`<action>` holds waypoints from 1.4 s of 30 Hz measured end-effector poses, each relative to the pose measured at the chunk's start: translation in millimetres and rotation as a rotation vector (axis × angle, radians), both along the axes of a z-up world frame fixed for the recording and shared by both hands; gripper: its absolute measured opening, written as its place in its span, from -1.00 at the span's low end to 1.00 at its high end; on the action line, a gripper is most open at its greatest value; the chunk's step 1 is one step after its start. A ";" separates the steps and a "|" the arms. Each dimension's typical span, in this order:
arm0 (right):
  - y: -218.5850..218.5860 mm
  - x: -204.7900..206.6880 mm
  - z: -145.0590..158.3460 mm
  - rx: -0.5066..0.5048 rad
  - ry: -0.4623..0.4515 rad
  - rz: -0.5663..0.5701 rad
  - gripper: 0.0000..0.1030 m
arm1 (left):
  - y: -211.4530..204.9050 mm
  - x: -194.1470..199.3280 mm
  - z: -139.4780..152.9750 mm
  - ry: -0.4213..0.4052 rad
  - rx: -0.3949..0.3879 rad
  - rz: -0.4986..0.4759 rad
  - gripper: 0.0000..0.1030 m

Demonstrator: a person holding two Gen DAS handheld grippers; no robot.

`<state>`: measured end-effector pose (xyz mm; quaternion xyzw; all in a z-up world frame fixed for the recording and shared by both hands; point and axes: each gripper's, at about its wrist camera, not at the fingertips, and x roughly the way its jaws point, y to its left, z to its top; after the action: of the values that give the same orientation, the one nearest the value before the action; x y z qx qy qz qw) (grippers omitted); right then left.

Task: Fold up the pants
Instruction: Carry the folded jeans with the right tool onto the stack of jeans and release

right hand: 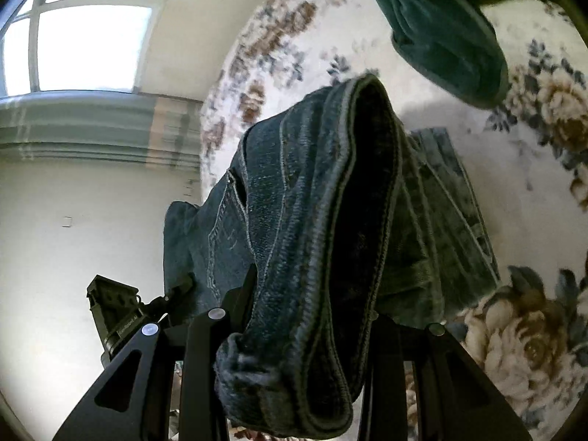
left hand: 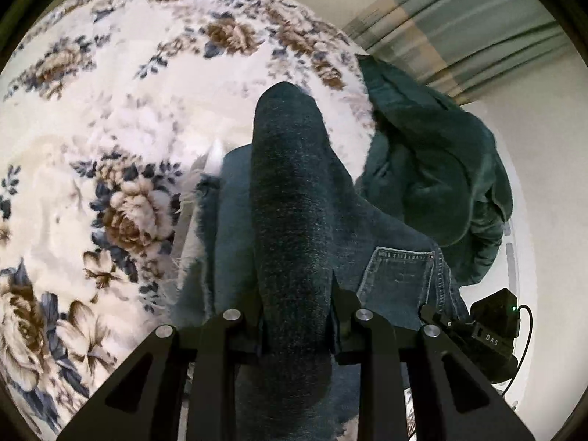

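Observation:
The pants are dark blue jeans [left hand: 290, 202], held up above a floral blanket [left hand: 121, 117]. My left gripper [left hand: 296, 316] is shut on a thick fold of the denim, which bulges up between its fingers. A back pocket [left hand: 397, 275] shows to its right. My right gripper [right hand: 312, 316] is shut on the jeans' waistband [right hand: 367, 191], which loops over the fingers. The legs [right hand: 441, 213] hang down toward the blanket. Each gripper shows at the edge of the other's view, the right one [left hand: 492, 327] and the left one [right hand: 117, 308].
A dark green garment [left hand: 433, 169] lies bunched on the blanket beyond the jeans, also in the right wrist view [right hand: 441, 29]. A striped curtain [left hand: 459, 25], a window [right hand: 84, 44] and a pale wall [right hand: 73, 220] lie past the blanket's edge.

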<state>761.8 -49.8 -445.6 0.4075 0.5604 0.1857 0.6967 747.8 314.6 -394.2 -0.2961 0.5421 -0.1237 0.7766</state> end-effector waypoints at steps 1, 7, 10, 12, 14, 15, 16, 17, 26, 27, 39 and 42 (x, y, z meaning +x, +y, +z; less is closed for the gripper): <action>1.9 5.4 -6.5 -0.010 0.007 0.012 -0.25 | 2.6 1.2 -6.1 0.009 -0.003 0.000 -0.51; -19.8 11.6 -19.9 -0.090 0.051 0.029 0.07 | 8.3 -3.2 -17.0 0.069 0.045 0.008 0.02; -31.7 4.5 -11.6 -0.164 0.049 0.028 0.11 | -2.7 -9.7 -5.0 0.059 0.127 -0.004 0.02; -34.2 1.8 -1.4 -0.219 0.041 0.021 0.11 | -8.6 -11.2 -0.5 0.062 0.190 -0.006 0.08; -32.5 3.5 9.1 -0.293 0.031 0.028 0.12 | -13.7 -14.5 6.2 0.067 0.249 -0.001 0.39; -29.5 5.3 14.7 -0.333 0.026 0.035 0.16 | -15.5 -16.1 10.0 0.062 0.272 0.000 0.48; -25.4 3.8 22.2 -0.388 0.016 0.043 0.25 | -18.0 -18.1 14.7 0.053 0.291 -0.001 0.61; -20.2 -0.1 31.8 -0.446 0.002 0.056 0.27 | -20.5 -20.3 19.7 0.047 0.316 0.000 0.71; 33.1 -31.5 87.2 -0.848 -0.087 0.132 1.00 | -47.2 -44.0 57.3 0.001 0.523 0.004 0.91; 37.0 -37.7 93.5 -0.877 -0.097 0.130 1.00 | -51.1 -49.0 61.8 -0.008 0.545 0.002 0.91; 51.6 -126.8 185.0 -0.974 -0.203 0.057 1.00 | -76.7 -125.1 137.2 -0.122 0.635 0.038 0.91; 48.0 -162.4 220.0 -0.985 -0.254 0.035 1.00 | -84.9 -151.6 164.1 -0.170 0.640 0.052 0.91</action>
<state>599.4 -1.8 -225.6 -0.0046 0.4991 -0.0406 0.8656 596.2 229.7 -230.0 -0.0394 0.4788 0.0487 0.8757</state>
